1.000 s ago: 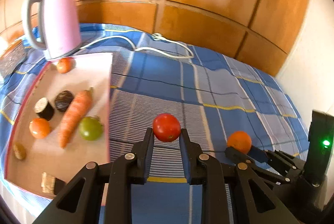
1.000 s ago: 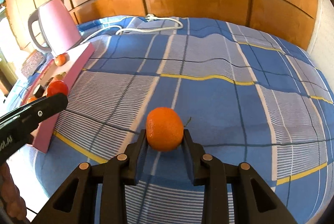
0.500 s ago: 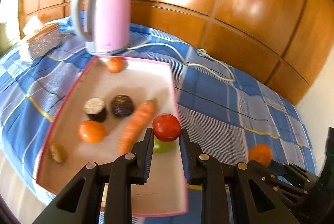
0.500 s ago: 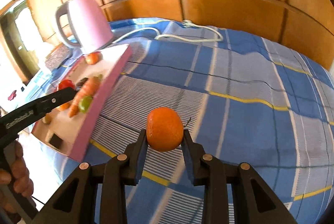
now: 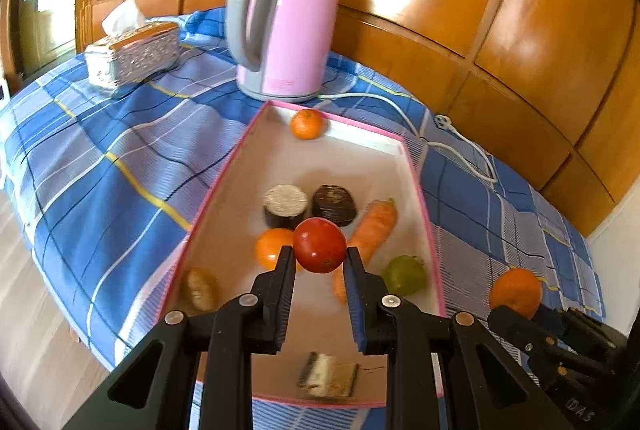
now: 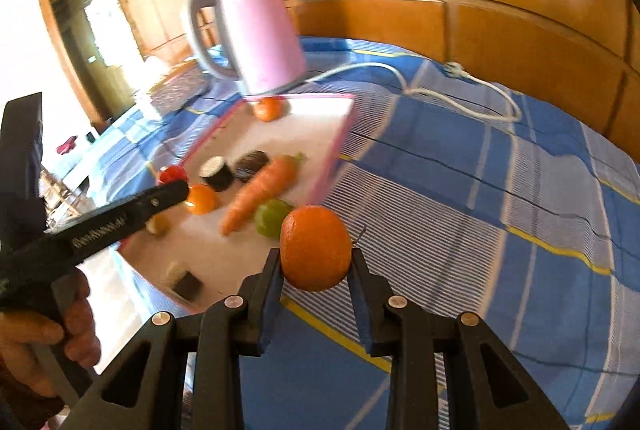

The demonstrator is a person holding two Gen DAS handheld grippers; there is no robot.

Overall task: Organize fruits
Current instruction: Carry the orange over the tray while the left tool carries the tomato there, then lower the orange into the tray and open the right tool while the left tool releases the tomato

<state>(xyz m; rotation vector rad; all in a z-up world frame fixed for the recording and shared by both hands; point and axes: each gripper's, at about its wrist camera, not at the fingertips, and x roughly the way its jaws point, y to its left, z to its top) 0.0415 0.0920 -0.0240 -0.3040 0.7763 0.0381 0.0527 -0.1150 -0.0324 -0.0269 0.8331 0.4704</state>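
I'm looking at a bed covered in a blue plaid sheet (image 5: 120, 165) with yellow and white lines. Directly on it I see a pink-rimmed tray (image 5: 416, 181), a pink kettle (image 5: 288, 21) standing just beyond the tray's far end, and a silver tissue box (image 5: 132, 57) well off to the kettle's left. A white power cord (image 5: 460, 145) trails from the kettle across the sheet to its plug near the wooden wall.
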